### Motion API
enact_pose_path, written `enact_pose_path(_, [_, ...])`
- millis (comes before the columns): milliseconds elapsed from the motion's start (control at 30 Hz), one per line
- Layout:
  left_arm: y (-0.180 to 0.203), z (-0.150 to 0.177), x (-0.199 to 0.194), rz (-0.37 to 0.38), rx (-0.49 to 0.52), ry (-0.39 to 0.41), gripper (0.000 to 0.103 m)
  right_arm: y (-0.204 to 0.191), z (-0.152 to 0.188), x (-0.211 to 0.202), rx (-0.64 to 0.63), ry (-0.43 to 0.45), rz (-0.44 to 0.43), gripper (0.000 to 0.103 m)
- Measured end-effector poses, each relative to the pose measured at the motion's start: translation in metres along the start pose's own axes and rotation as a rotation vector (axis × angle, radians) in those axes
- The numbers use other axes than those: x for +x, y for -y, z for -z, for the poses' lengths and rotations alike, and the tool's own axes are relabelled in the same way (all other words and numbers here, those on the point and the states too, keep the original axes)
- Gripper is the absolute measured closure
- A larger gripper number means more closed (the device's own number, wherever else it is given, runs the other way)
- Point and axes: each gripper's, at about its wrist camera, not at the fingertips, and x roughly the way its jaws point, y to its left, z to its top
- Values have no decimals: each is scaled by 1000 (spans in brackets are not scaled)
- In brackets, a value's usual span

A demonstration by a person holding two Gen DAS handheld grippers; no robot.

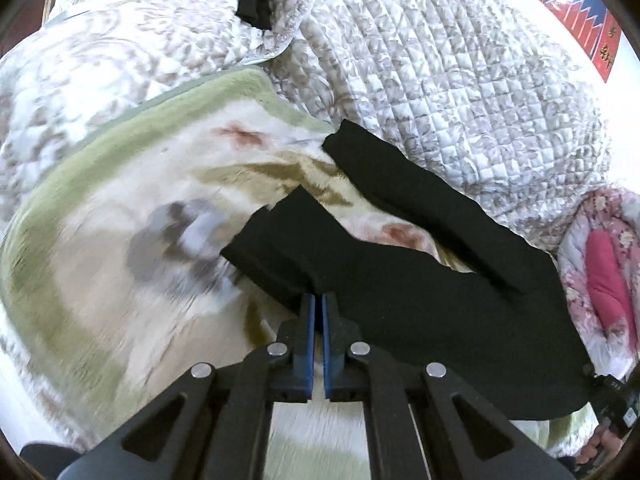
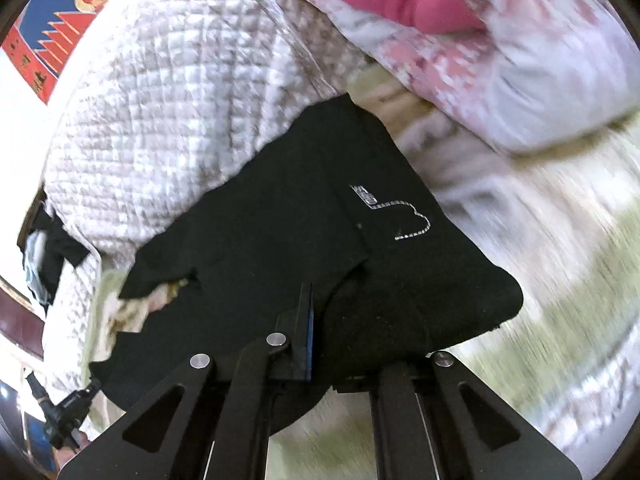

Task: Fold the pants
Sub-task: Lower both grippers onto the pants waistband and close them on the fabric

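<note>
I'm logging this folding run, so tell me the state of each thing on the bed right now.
Black fabric pants: lying on the bed, legs spread apart, not yet folded.
Left gripper: jaws shut on the pants' edge.
Right gripper: shut on the pants, one jaw hidden under the cloth.
Green-bordered cream fleece blanket: spread flat beneath the pants.
White quilted bedspread: bunched behind them.

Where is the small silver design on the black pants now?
In the right wrist view, the silver design sits on the black pants right of centre, beyond the right tool, below the pink quilt.
</note>
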Motion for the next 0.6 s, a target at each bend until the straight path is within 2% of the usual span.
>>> enact_pose_path(133, [-10,21,-8,4,-13,-44,99,8,13,-1,22,-48,35,98])
enact_pose_path(267, [-20,35,-14,-9,-24,-60,99,2,16,-15,24,-16,20,98])
enact_pose_path(367, [-17,32,-29,-2,-8,-23,100,-10,13,-32,-16,24,13,98])
enact_pose_path(433, [-16,31,-31,-4,12,-5,100,-2,13,-25,-13,-3,58,98])
enact_pose_path(533, [-24,45,-11,-21,-12,-97,100,17,24,-3,68,-111,100,97])
enact_pose_path(600, [-27,54,-6,-29,-22,-130,100,17,29,-4,65,-112,126,90])
